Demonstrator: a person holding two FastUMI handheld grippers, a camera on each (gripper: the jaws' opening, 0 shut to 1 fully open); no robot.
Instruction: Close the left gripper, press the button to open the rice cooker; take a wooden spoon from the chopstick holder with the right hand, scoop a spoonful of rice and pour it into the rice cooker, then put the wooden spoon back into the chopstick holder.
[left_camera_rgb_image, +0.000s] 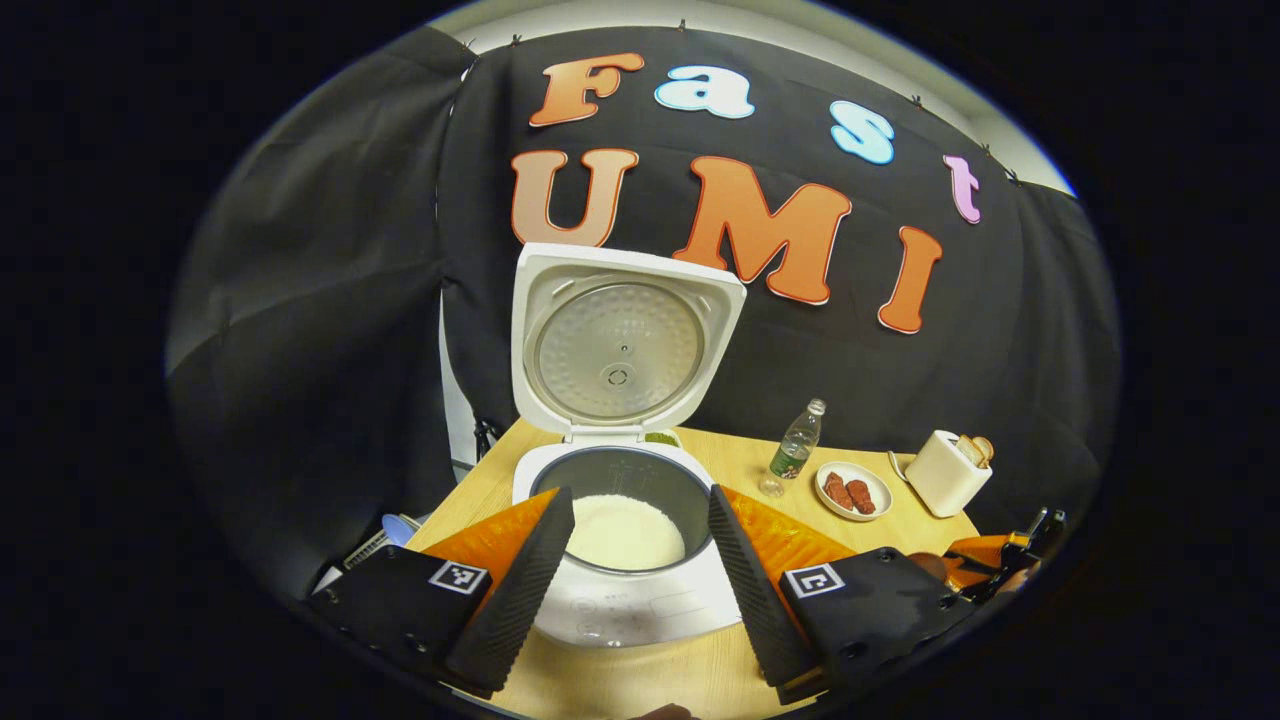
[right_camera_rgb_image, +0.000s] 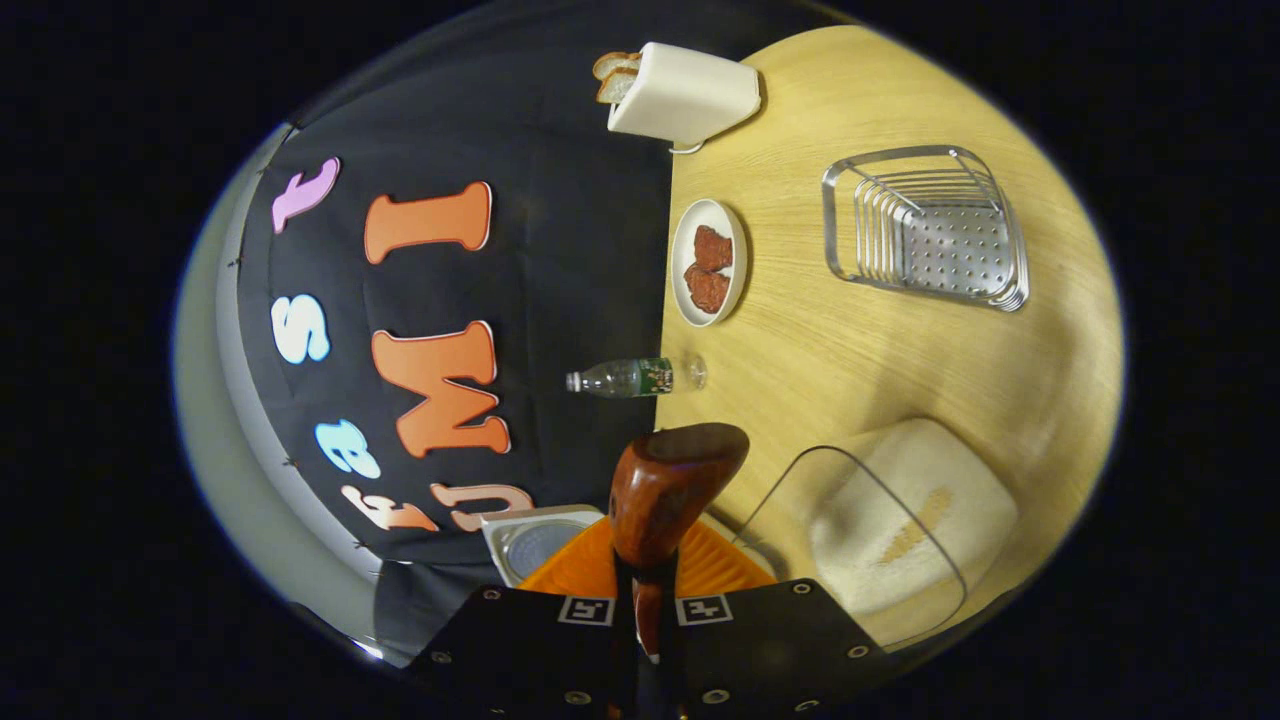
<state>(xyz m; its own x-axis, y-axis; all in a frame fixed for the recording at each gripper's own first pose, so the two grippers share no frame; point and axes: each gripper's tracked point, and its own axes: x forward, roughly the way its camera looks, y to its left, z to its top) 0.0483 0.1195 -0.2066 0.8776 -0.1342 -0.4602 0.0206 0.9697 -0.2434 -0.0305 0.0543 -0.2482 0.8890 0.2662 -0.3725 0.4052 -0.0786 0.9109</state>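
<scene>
Glossy reddish-brown wooden spoon (right_camera_rgb_image: 668, 490) clamped in right tongs (right_camera_rgb_image: 648, 590).

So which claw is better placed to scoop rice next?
The right claw: it is shut on the spoon, beside the rice tub. The left claw is open, holds nothing, and faces the open cooker.

Black, ribbed rubber fingers (left_camera_rgb_image: 520, 590) on the left gripper (left_camera_rgb_image: 632, 580), backed by bright orange wedge plates. Black housings behind, each bearing a small white square fiducial marker and round screw heads. Same build on the right gripper (right_camera_rgb_image: 640, 590): orange ribbed plates, black body, paired markers, silver screws.
</scene>
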